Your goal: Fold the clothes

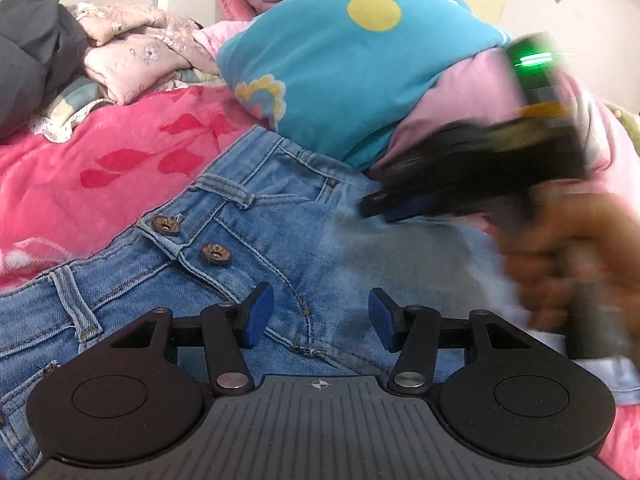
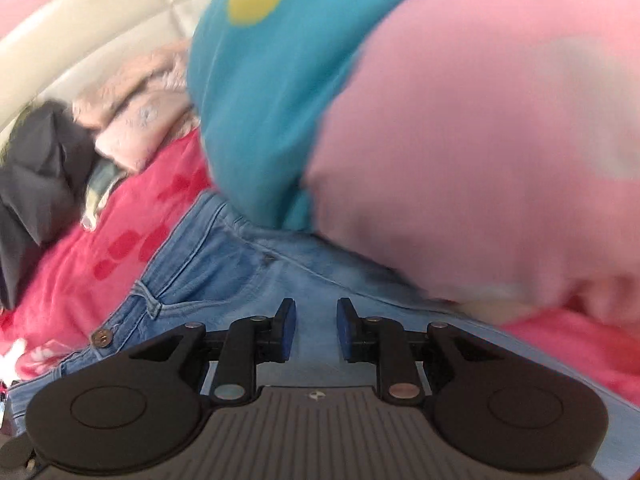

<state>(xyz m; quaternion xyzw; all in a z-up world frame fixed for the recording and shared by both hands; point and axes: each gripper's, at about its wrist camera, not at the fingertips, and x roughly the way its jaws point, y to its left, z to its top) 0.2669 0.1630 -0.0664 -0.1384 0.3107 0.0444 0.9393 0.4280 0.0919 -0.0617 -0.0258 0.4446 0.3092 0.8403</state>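
Jeans (image 1: 256, 264), blue denim with two metal buttons (image 1: 216, 254) at the fly, lie waistband-up on a bright pink blanket (image 1: 100, 160) spread over the bed, and both of my wrist cameras look down on them. My left gripper (image 1: 321, 320) hangs just above the denim near the fly seam, its blue-padded fingers (image 1: 256, 316) standing apart with nothing pinched between them; I can see bare fabric through the gap. My right gripper (image 2: 316, 330) is over the paler, worn part of the jeans, its fingers (image 2: 286, 330) set closer together but with a clear gap, and no cloth caught in them. In the left view that right gripper shows as a dark blurred shape at the right edge, with the person's hand (image 1: 568, 252) wrapped around its handle, its tips close to the denim near the pocket rivet; I cannot tell whether they touch. Just behind the waistband sits a turquoise garment (image 1: 340, 80) with a yellow dot, overlapping a pale pink one (image 2: 480, 140). Further back are a light floral quilted piece (image 1: 132, 56) and a dark grey garment (image 1: 32, 52) against a cream padded headboard (image 2: 100, 28).
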